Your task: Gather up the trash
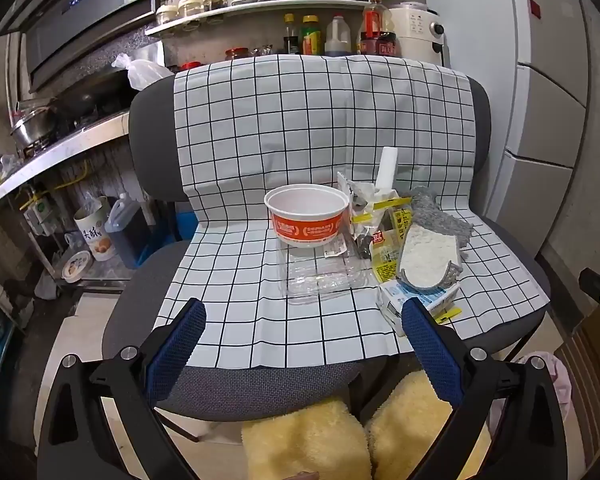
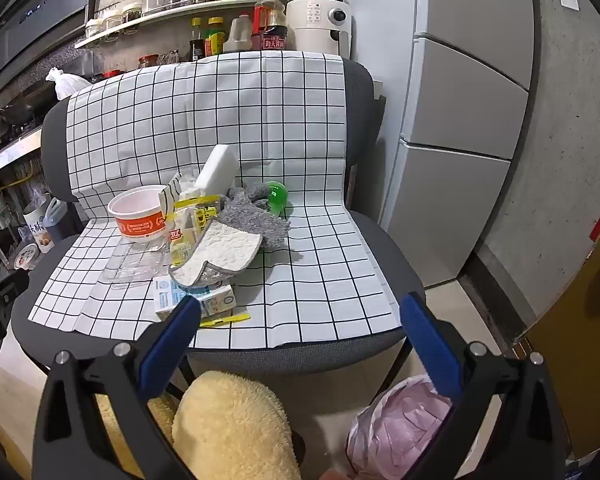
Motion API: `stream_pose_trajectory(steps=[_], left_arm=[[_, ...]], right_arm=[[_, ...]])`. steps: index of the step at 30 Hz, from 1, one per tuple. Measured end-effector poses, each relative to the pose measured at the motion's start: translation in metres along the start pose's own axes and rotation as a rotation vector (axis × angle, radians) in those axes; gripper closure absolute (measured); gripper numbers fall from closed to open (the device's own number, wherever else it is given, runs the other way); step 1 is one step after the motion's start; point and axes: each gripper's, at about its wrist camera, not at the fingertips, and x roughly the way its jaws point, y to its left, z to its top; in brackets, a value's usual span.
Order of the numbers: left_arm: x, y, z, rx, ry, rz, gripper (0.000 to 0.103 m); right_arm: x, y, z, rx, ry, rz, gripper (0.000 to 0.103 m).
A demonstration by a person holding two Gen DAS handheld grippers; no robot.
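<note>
A grey chair carries a white checked cloth (image 1: pixel 300 332) (image 2: pixel 332 280) with a pile of litter. An orange-and-white paper bowl (image 1: pixel 306 214) (image 2: pixel 140 214) stands upright beside a clear plastic tray (image 1: pixel 320 276) (image 2: pixel 134 262). Yellow wrappers (image 1: pixel 388 248) (image 2: pixel 190 220), a small milk carton (image 1: pixel 412 300) (image 2: pixel 196 298), a grey-and-white rag (image 1: pixel 432 252) (image 2: pixel 228 248), a white sponge block (image 2: pixel 218 170) and a green object (image 2: pixel 278 196) lie around it. My left gripper (image 1: pixel 304 320) hangs open in front of the seat, short of the tray. My right gripper (image 2: pixel 300 312) is open too, over the cloth's front edge, nothing between its fingers.
A bin lined with a pink bag (image 2: pixel 396 424) (image 1: pixel 556 376) stands on the floor at the chair's right front. Yellow fluffy slippers (image 1: pixel 312 436) (image 2: pixel 236 424) show below. A stove counter (image 1: pixel 60 148) is at the left, a fridge (image 2: pixel 468 120) at the right, shelves of bottles behind.
</note>
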Motion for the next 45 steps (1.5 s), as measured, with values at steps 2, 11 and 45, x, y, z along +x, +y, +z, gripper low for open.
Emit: stream_pose_trajectory(steps=[2, 11, 45], left_arm=[[0.0, 0.0, 0.0, 0.0, -0.001, -0.001, 0.006], [0.003, 0.001, 0.002, -0.003, 0.002, 0.001, 0.006], [0.0, 0.008, 0.001, -0.019, 0.004, 0.01, 0.006]], right_arm=[[0.0, 0.0, 0.0, 0.001, -0.002, 0.001, 0.006], [0.003, 0.004, 0.003, -0.006, 0.005, -0.008, 0.006], [0.01, 0.0, -0.001, -0.012, 0.019, -0.017, 0.006]])
